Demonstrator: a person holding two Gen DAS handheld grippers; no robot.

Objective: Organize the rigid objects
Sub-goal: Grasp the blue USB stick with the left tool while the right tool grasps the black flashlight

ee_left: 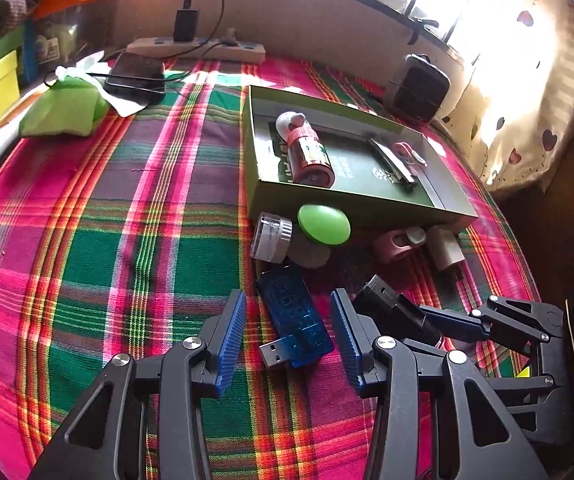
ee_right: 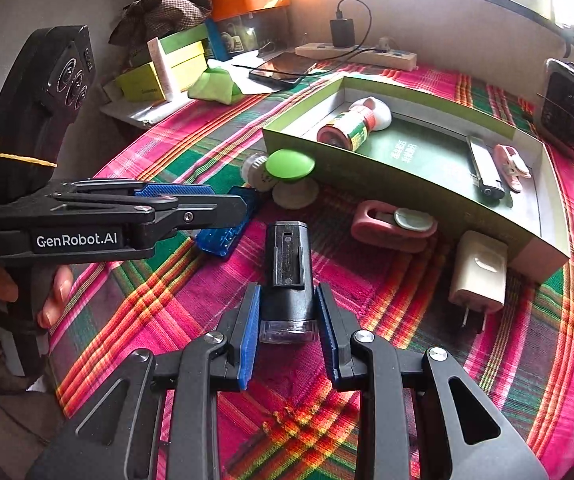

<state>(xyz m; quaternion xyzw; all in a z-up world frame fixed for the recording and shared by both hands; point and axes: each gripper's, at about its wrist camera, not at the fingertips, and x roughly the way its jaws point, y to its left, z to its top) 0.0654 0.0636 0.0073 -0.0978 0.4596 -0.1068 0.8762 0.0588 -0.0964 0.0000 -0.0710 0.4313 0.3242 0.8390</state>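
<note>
The right gripper [ee_right: 287,320] squeezes the black plastic tube-shaped gadget [ee_right: 289,264] to lift it into the green cardboard box [ee_right: 367,168]. The left gripper [ee_left: 289,344] waits wide open around the blue see-through USB stick [ee_left: 295,320].

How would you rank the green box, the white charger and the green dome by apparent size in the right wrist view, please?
1. green box, plainly largest.
2. white charger.
3. green dome.
The charger lies nearer the camera, so its lead over the dome is unsure.
</note>
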